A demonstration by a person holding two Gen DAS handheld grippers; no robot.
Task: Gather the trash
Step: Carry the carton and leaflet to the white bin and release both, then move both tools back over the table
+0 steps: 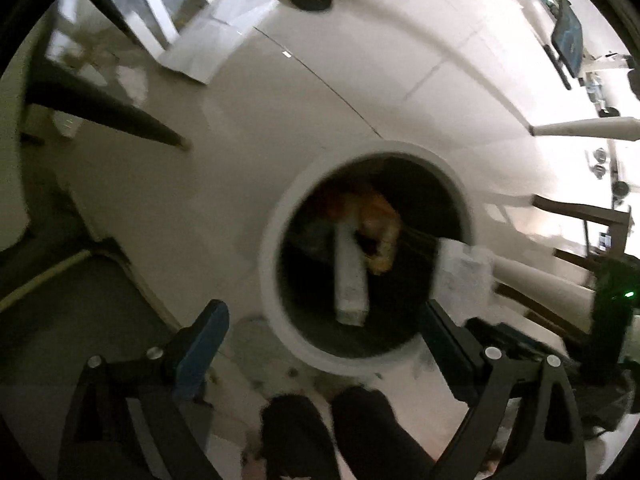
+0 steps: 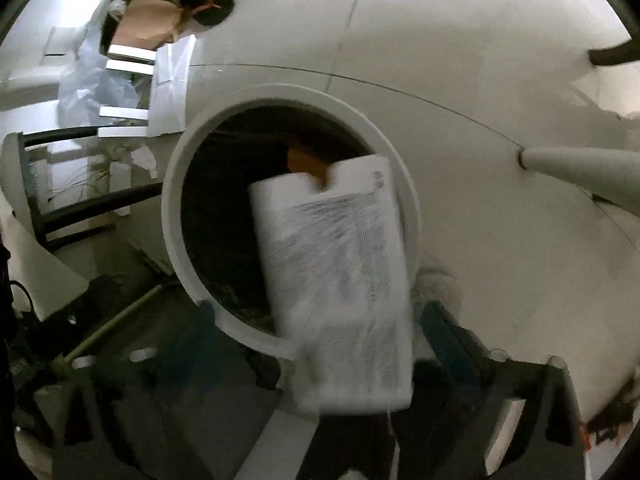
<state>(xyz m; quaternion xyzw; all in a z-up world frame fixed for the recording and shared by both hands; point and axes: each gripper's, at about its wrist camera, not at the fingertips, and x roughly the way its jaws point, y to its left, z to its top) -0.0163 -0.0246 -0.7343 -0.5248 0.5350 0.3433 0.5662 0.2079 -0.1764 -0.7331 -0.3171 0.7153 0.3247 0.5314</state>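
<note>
The left tool hangs spread wide and holds nothing, with the bin straight ahead between its fingers. A white box and orange wrapper lie inside. Ahead of the right tool, a white packet is over the bin's rim; whether it is gripped, I cannot tell.

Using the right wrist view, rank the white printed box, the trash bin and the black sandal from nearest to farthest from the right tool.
1. White printed box: just ahead of the right tool, over the bin's near rim.
2. Trash bin: on the floor beneath and beyond the box.
3. Black sandal: far across the floor, upper left.
</note>
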